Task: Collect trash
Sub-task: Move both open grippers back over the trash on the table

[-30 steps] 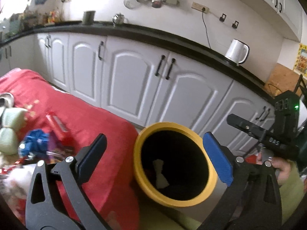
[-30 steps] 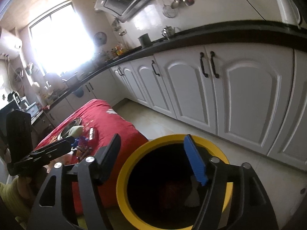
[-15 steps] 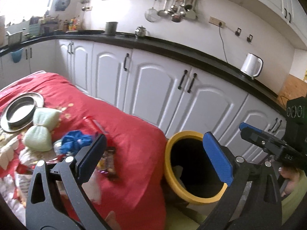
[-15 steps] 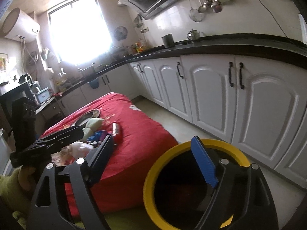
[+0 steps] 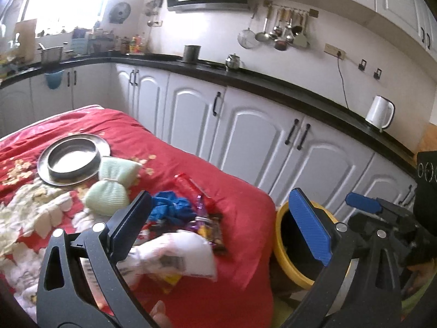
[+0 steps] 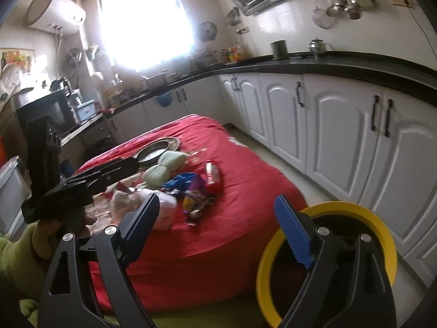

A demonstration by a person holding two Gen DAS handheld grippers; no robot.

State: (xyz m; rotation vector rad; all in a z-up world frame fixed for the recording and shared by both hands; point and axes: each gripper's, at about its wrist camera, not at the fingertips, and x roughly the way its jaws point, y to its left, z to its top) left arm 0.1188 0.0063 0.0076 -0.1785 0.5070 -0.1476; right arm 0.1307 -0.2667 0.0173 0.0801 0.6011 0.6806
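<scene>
Trash lies heaped on the red cloth of the table, near the corner closest to the yellow-rimmed bin, which stands on the floor just beside that corner.

Against the picture from 1 second ago, both cameras have swung off the bin mouth and toward the table. The bin filled the middle of both views then; it now sits low at the right of each, partly behind the blue pads. The cloth and its litter have come into full view.

From largest to smallest on the cloth: a round metal plate at the far end, a pale green bow-shaped cushion touching its near edge, a white plastic bag blurred at the front, a crumpled blue wrapper, a red packet, and a dark snack wrapper with purple foil beside it. The white bag carries a printed label, possibly a barcode, too blurred to read. No brand name is legible anywhere.

The left gripper hangs above the bag with its jaws spread wide and nothing between them. The right gripper is likewise spread wide and empty, held between the table corner and the bin.
</scene>
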